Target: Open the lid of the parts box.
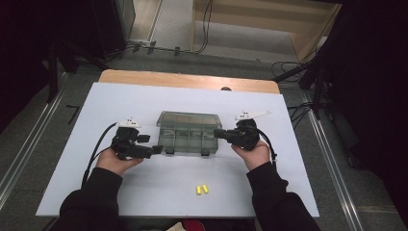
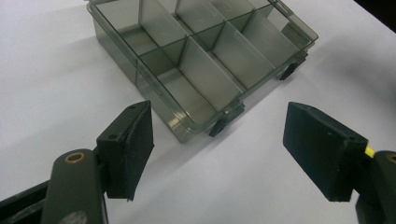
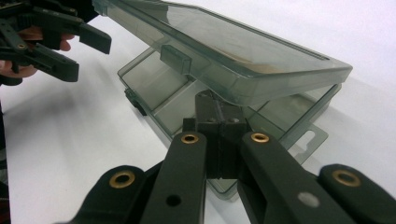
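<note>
Nearest the camera, two small yellow pieces [image 1: 201, 189] lie on the white tabletop [image 1: 86, 120], a little in front of the smoky clear organiser box [image 1: 188, 132]. The box sits mid-tabletop, its lid [image 3: 224, 46] raised part-way over the divided compartments. Just left of the box's front corner, the left tool [image 2: 219, 154] hovers with jaws spread wide, nothing between them. At the box's right end, the right tool [image 3: 219, 123] has its jaws pressed together, their tips poking in under the lifted lid, at the tray's edge.
</note>
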